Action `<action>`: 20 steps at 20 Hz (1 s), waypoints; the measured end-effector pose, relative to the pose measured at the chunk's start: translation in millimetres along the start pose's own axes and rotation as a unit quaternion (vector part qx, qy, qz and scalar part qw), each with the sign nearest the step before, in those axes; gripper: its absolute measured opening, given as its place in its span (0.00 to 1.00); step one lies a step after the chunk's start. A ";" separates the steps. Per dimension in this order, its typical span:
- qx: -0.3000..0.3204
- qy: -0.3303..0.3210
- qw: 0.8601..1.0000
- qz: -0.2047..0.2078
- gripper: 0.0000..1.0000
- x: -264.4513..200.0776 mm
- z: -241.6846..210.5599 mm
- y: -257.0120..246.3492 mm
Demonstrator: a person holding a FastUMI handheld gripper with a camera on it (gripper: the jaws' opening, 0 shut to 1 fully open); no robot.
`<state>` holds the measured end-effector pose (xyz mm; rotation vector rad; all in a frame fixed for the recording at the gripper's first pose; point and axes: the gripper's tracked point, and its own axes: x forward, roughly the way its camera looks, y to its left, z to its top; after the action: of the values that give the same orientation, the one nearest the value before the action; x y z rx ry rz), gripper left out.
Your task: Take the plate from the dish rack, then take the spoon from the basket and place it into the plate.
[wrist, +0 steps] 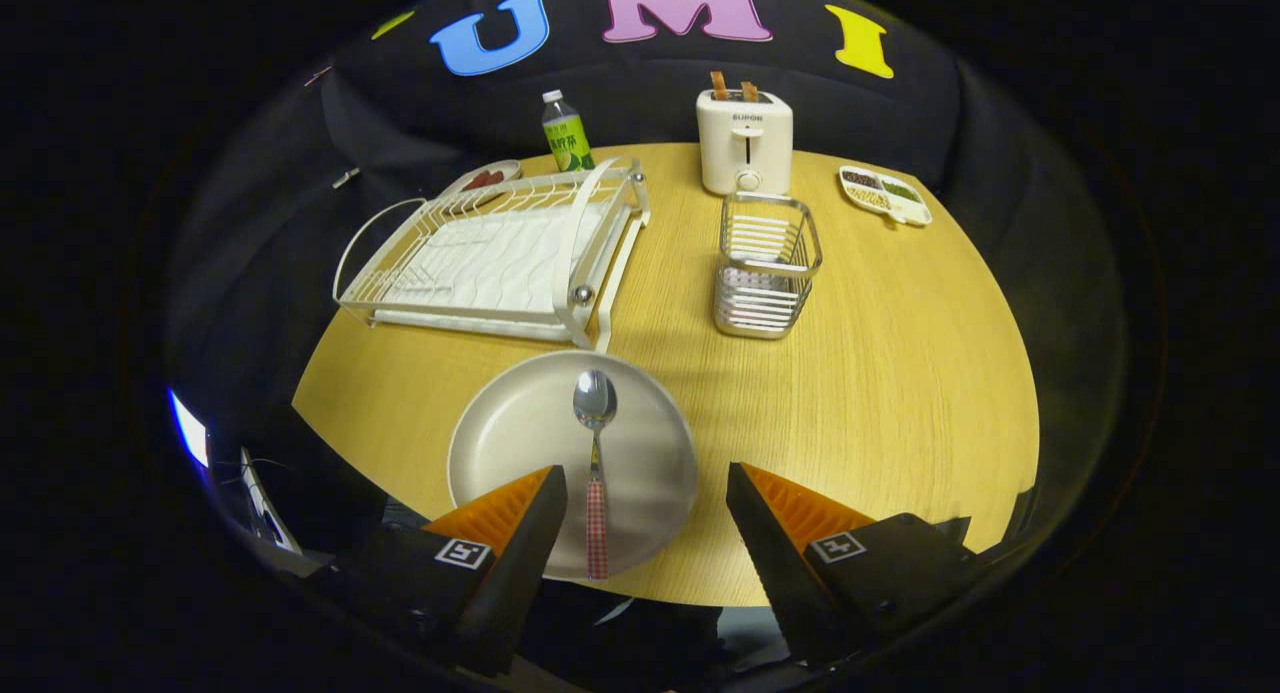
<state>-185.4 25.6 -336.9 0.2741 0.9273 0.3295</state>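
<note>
Gripper view. Fingers [646, 493] spread wide apart, nothing between the pads, raised above the near edge of the bench [900, 373].

Plate [520, 443] lies flat on the bench close to the near edge, just ahead of the fingers; the left finger overlaps its near rim in the view. Spoon [595, 473] rests in the plate, bowl pointing away toward the rack, checked handle reaching to the plate's near rim, lying between the two fingers but nearer the left one. Neither finger touches it.

Dish rack [500, 253] stands beyond the plate, toward the far left of the bench, its near corner just beside the plate's far rim. Basket [765, 263], wire, stands right of the rack, well apart from the plate.

Far edge: toaster [745, 143] with two slices up, bottle [566, 133] behind the rack, small divided dish [885, 193] at far right.
</note>
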 end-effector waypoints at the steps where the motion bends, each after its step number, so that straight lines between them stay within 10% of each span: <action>1: -0.002 -0.021 1.000 -0.007 0.99 -7.9 17.4 -2.8; 9: -0.031 -0.204 0.977 -0.052 0.99 -100.8 181.9 -16.2; 20: -0.093 -0.388 0.911 -0.104 0.98 -227.5 312.8 -7.4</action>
<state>-55.8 -98.1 6.0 0.1067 0.1294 0.0868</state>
